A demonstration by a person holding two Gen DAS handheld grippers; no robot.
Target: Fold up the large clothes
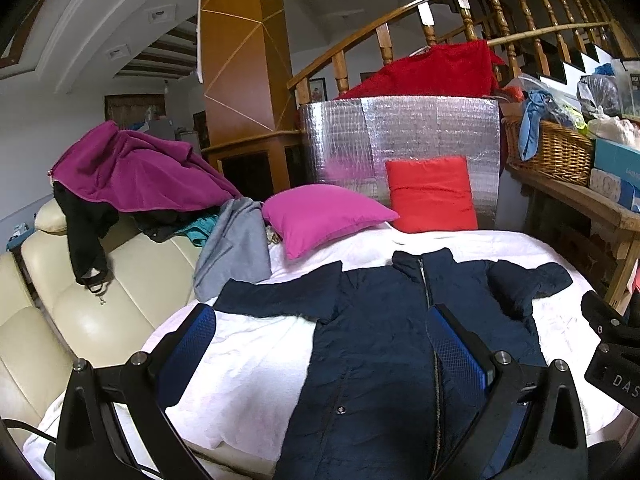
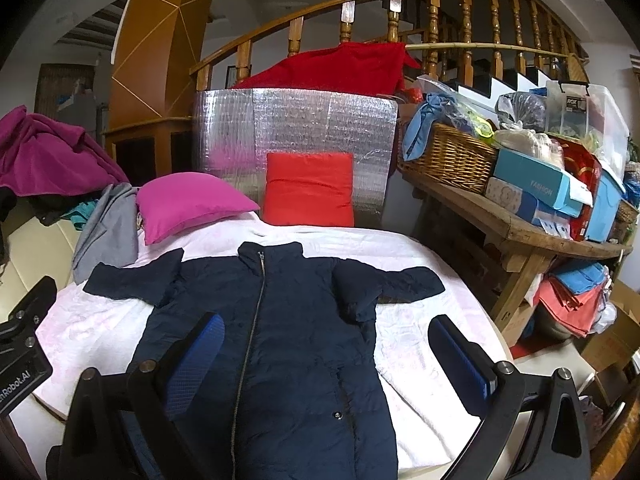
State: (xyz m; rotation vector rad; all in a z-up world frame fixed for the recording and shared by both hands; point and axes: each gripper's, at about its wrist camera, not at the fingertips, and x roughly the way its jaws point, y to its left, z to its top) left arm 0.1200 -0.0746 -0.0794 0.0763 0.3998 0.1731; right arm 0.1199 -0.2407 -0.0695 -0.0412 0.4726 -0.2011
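"FASHION" on blue box (image 2: 540, 184) | "ROX" on clear bin (image 2: 576, 106) | "DAS" on right tongs (image 1: 616, 360) | "nRobot.AI" on left tongs (image 2: 20, 376)

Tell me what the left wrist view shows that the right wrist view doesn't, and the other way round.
Only the left wrist view shows the cream sofa and the black garment hanging over its back. Only the right wrist view shows the whole wooden bench with its stacked boxes, and the folded cloths beneath it. Both show the navy coat lying flat and zipped on the white cover, its right sleeve bent back, the magenta pillow, the red pillow, and open fingers holding nothing.
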